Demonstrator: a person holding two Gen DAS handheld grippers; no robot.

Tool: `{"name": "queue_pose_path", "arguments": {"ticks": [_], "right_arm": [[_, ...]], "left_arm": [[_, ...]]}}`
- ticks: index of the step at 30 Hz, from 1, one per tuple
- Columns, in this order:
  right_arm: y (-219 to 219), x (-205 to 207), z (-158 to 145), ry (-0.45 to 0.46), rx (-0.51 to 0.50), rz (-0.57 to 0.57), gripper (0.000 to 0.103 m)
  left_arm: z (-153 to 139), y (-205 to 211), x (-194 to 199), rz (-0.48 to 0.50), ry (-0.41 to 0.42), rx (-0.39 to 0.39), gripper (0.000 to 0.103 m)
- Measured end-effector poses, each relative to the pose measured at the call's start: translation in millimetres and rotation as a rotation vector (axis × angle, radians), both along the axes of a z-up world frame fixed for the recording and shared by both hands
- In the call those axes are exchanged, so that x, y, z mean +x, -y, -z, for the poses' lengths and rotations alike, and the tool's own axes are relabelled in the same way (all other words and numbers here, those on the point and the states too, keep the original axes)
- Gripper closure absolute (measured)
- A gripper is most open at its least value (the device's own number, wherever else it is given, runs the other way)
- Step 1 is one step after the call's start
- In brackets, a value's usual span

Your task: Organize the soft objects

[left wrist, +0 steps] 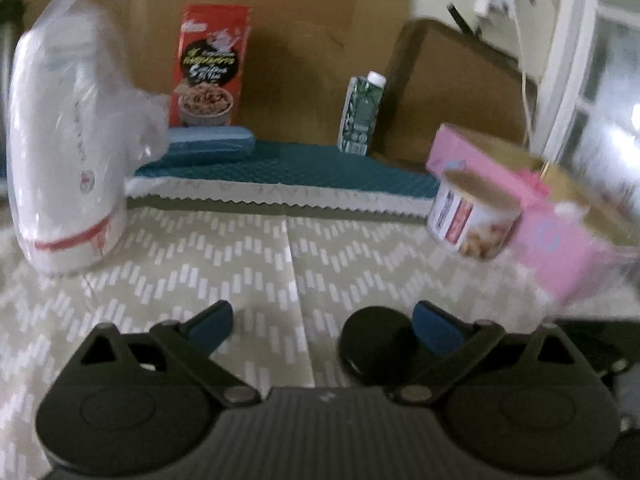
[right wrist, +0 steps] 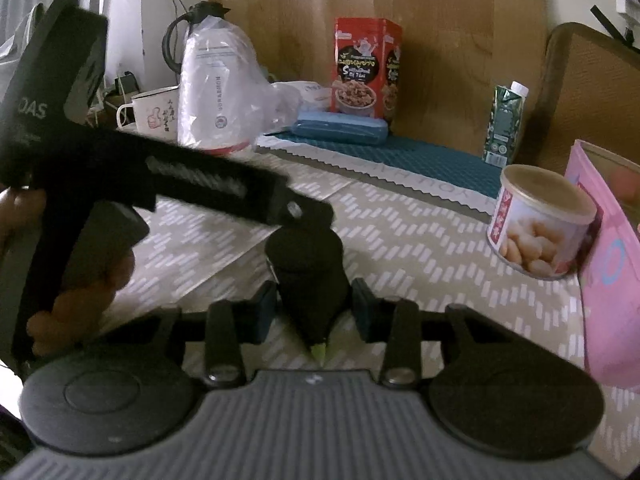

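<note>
Right tongs clamped on a black pouch with green tip low over the bench. Left tongs wide apart, empty. Handover step, likely; next, carry pouch to pink box.

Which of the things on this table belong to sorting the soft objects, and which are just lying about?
Likely part of the job:
black object between the right hand-held gripper pads
blue pouch
bagged white bundle, if it is soft

Just lying about:
can
red box
green carton
pink box
mug
</note>
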State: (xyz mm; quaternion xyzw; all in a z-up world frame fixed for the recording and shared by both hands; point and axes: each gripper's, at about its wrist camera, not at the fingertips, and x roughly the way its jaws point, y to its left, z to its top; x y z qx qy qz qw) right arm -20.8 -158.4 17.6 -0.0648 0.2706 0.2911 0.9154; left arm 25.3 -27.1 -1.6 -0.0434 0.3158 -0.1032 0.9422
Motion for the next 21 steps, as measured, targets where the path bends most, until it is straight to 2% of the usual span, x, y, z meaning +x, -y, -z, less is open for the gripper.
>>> {"name": "queue_pose_path", "arguments": {"ticks": [5,21], "right_arm": [[5.3,-3.6,1.5,-0.005,0.024,-0.002,0.059],[3.2,-6.9,2.6,0.016,0.009,0.007,0.06]], "left_arm": [[1.4,2.1,0.0,-0.014,0.005,0.007,0.0],[1.9,2.1,-1.1,-0.015,0.01,0.008,0.0]]}}
